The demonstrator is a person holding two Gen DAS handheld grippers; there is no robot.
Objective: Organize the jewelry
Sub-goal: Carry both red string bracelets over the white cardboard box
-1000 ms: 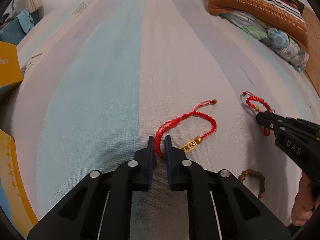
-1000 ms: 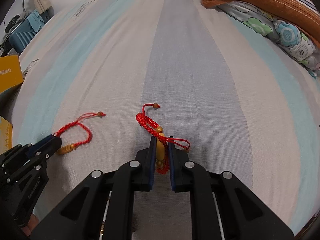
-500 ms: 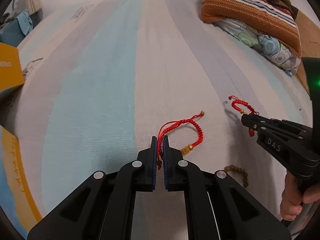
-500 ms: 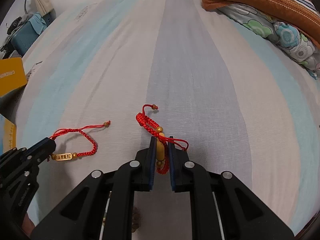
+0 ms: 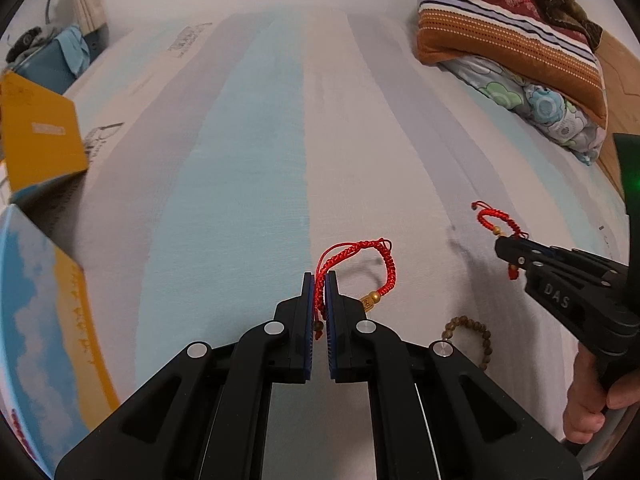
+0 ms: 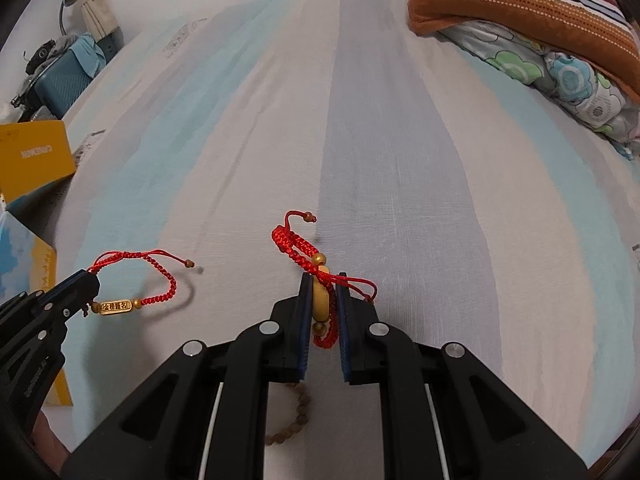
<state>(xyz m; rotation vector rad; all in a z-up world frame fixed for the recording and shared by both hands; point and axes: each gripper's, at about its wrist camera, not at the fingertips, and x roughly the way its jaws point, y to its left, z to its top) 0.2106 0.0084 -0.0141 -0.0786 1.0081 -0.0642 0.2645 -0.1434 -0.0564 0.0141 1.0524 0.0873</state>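
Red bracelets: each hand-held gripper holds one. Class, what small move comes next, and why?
Probably carry both toward the yellow box. The left hand-held gripper pinches a bracelet cord; the right hand-held gripper clamps a gold bead.

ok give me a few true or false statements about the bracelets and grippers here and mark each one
1. The left gripper is shut on the red cord of a bracelet with an engraved gold tag. True.
2. The right gripper is open and holds nothing. False: it is shut on a red bracelet with a smooth gold bead.
3. The brown bead bracelet lies on the striped sheet, held by neither gripper. True.
4. Both red bracelets lie flat on the sheet. False: each hangs from a gripper.
5. The yellow box sits beside the folded blankets. False: it is on the opposite side.
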